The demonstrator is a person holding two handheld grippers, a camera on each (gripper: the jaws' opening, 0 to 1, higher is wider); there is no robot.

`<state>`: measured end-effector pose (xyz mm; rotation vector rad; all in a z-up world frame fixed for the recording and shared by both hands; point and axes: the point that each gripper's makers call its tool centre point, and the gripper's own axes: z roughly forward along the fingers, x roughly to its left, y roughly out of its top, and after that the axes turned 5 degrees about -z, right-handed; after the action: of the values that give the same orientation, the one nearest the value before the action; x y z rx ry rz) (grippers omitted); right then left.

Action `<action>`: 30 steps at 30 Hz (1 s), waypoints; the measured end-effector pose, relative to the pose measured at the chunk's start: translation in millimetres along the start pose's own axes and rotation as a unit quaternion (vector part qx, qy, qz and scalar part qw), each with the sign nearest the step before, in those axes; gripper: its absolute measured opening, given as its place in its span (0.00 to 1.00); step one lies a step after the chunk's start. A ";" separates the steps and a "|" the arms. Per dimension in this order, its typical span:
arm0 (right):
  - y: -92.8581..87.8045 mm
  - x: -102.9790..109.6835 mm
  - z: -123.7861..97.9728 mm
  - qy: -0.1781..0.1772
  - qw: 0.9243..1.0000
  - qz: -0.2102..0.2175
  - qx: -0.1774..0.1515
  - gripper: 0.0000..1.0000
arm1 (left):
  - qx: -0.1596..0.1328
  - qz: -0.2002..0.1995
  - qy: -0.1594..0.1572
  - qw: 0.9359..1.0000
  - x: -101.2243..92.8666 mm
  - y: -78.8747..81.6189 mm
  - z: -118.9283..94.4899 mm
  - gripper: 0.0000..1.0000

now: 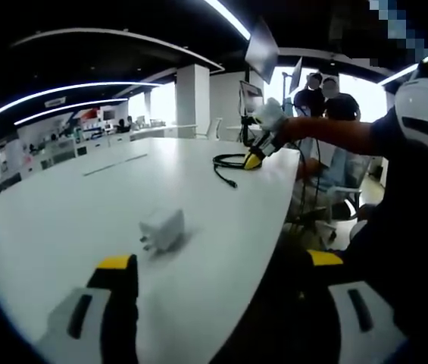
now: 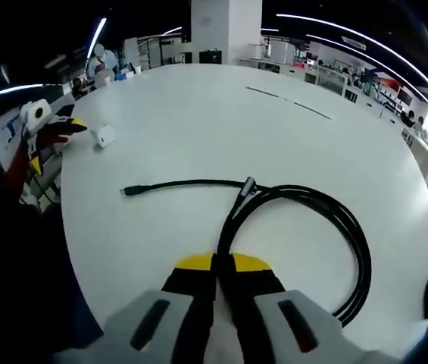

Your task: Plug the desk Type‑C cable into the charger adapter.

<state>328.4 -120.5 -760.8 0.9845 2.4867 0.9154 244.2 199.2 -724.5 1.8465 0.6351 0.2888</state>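
In the left gripper view, the left tongs [image 1: 221,277] rise from the bottom edge with their yellow-tipped jaws spread wide apart and nothing between them. The left jaw stands over the large white table [image 1: 85,220], and the right jaw is beyond the table's edge. Just in front of the left jaw lies the small white cube-shaped charger adapter [image 1: 161,229], resting on the table with its metal pins towards the camera. It is near the tongs but does not touch them. Far across the table, near the opposite edge, the black Type-C cable [image 1: 227,164] lies in a loop, with one free end pointing towards the middle of the table. The right tongs [image 1: 253,160] are at this loop, held by a person's gloved hand [image 1: 272,121]. Behind, two people [image 1: 326,98] stand beside a monitor [image 1: 251,97].

In the right gripper view, the right tongs [image 2: 222,267] are pressed together, pinching the black cable [image 2: 304,199] where it passes between the yellow tips. The cable makes a big loop to the right, and its thin end with the plug [image 2: 129,190] stretches to the left on the table [image 2: 198,114]. The white adapter [image 2: 104,136] lies well apart, near the far left edge of the table, with the left tongs [image 2: 68,130] just beside it.
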 end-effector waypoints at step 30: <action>-3.1 20.3 -8.6 0.001 0.999 -0.032 0.005 0.16 | -0.005 0.003 -0.001 1.000 -2.6 0.7 -6.4 0.90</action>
<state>308.2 -111.9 -757.5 0.9020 2.5121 0.8856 239.1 202.7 -721.3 1.8386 0.6259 0.2929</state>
